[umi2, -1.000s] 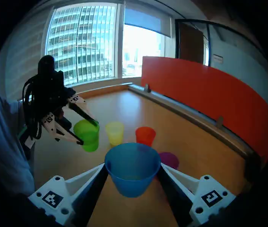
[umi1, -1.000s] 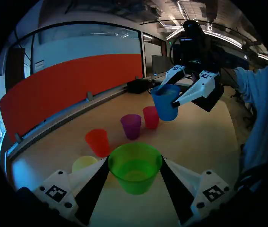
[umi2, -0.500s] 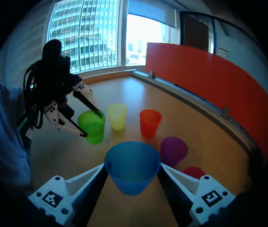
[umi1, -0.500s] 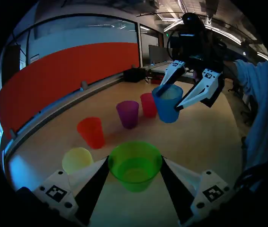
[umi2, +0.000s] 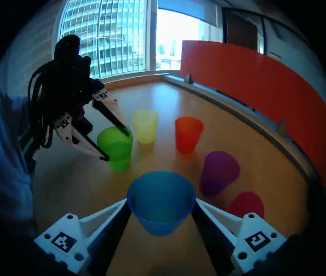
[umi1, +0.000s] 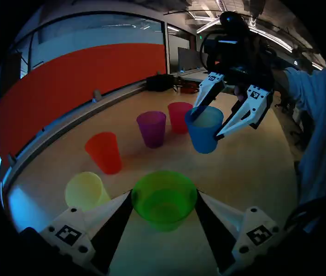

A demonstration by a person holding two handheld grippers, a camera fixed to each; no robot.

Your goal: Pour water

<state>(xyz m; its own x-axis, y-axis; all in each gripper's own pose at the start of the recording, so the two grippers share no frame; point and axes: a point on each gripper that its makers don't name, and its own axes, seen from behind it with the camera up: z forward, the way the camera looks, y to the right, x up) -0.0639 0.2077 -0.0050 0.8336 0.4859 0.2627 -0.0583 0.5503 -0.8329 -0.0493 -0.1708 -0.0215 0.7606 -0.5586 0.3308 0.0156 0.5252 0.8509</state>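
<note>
My left gripper (umi1: 164,208) is shut on a green cup (umi1: 164,200) with a little water in it, held above the wooden table (umi1: 250,161). Farther off in the same view, my right gripper (umi1: 206,131) holds a blue cup (umi1: 203,129) at upper right. In the right gripper view, the right gripper (umi2: 161,208) is shut on that blue cup (umi2: 161,201), and the left gripper (umi2: 115,148) with the green cup (umi2: 115,148) hangs to the left, a sleeve (umi2: 4,161) behind it. Both cups are upright and apart.
A row of cups stands on the table: yellow (umi1: 84,191), orange (umi1: 104,152), purple (umi1: 151,129) and pink (umi1: 179,117). An orange wall panel (umi1: 71,78) with a rail runs along the table's far side. Windows (umi2: 112,37) lie behind the left gripper.
Both grippers have risen and tipped to look down more; the cups on the table now appear lower and nearer. The blue and green cups have drawn a little closer.
</note>
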